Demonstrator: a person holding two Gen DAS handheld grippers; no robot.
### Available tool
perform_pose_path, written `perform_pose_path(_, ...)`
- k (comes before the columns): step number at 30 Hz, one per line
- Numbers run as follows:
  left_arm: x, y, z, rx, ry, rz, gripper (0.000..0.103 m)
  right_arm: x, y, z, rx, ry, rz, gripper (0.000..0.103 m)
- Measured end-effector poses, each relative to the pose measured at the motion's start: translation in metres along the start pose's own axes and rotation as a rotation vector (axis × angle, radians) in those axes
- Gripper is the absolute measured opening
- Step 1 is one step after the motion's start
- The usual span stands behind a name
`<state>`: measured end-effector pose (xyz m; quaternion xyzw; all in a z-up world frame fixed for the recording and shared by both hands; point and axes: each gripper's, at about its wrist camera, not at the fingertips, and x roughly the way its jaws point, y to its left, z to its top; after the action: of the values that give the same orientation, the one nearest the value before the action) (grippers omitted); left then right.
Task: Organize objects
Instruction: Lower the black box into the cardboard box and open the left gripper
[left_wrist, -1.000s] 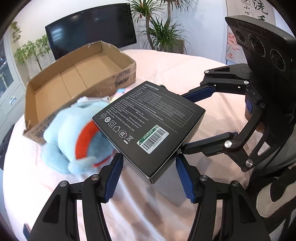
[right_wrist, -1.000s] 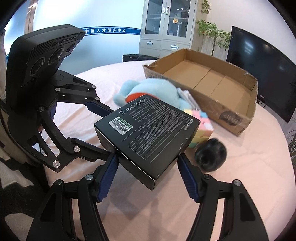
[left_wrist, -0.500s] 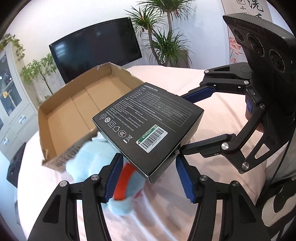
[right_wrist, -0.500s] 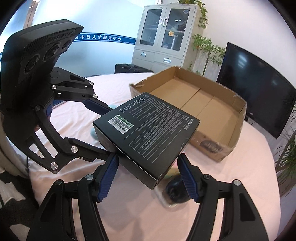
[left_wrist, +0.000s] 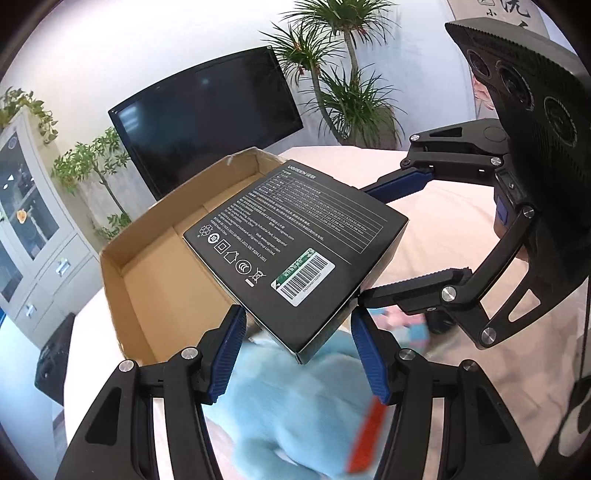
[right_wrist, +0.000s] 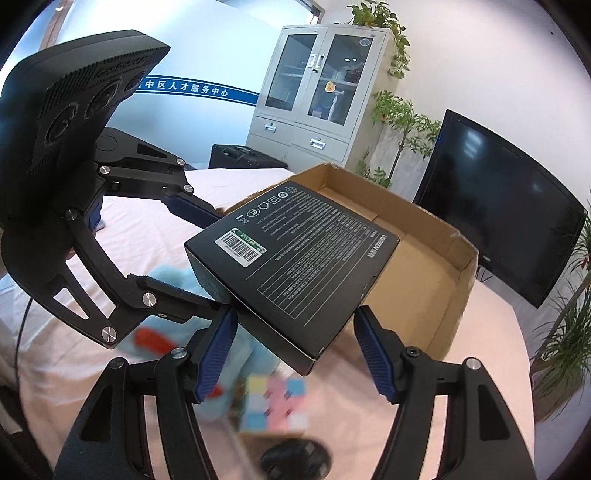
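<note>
Left tool (left_wrist: 298, 326) and right tool (right_wrist: 295, 321) each pinch one corner of the black box (left_wrist: 295, 236), held in the air above the blue plush toy (left_wrist: 295, 406), beside the open carton (left_wrist: 155, 266). Such corner grips look thin. If the hands move unevenly, the box could twist free and fall outside the carton.

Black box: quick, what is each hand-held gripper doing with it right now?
Left hand-held gripper: closed on a corner of the black box, holding it up.
Right hand-held gripper: closed on another corner of the same box.
</note>
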<state>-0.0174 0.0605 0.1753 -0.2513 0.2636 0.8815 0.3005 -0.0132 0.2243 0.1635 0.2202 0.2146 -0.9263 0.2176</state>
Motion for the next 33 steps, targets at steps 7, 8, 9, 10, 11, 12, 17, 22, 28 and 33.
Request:
perform_pose_path(7, 0.049, 0.046, 0.016, 0.011, 0.027, 0.018, 0.057, 0.051, -0.028, 0.021, -0.002, 0.005, -0.006, 0.064)
perform_pose_path(8, 0.056, 0.05, 0.017, 0.013, 0.031, 0.021, 0.057, 0.058, -0.032, 0.023, 0.004, 0.01, -0.005, 0.064)
perform_pose_path(9, 0.064, 0.055, 0.017, 0.012, 0.037, 0.022, 0.057, 0.066, -0.035, 0.024, 0.006, 0.015, -0.004, 0.064)
perform_pose_path(10, 0.071, 0.059, 0.017, 0.007, 0.042, 0.017, 0.057, 0.075, -0.039, 0.026, 0.009, 0.023, -0.002, 0.064)
perform_pose_path(11, 0.08, 0.064, 0.017, -0.001, 0.046, 0.012, 0.057, 0.083, -0.042, 0.026, 0.012, 0.03, 0.0, 0.064)
perform_pose_path(12, 0.089, 0.069, 0.016, -0.008, 0.052, 0.006, 0.057, 0.09, -0.045, 0.028, 0.015, 0.035, 0.0, 0.064)
perform_pose_path(17, 0.128, 0.089, 0.01, -0.045, 0.081, -0.024, 0.057, 0.127, -0.062, 0.025, 0.046, 0.074, 0.008, 0.064)
perform_pose_path(22, 0.164, 0.095, -0.003, -0.057, 0.127, -0.058, 0.057, 0.16, -0.072, 0.014, 0.076, 0.137, 0.037, 0.064)
perform_pose_path(28, 0.203, 0.098, -0.024, -0.093, 0.204, -0.12, 0.059, 0.192, -0.074, -0.005, 0.096, 0.251, 0.069, 0.066)
perform_pose_path(33, 0.176, 0.117, -0.02, -0.144, 0.159, -0.056, 0.069, 0.179, -0.073, -0.006, 0.098, 0.268, 0.052, 0.068)
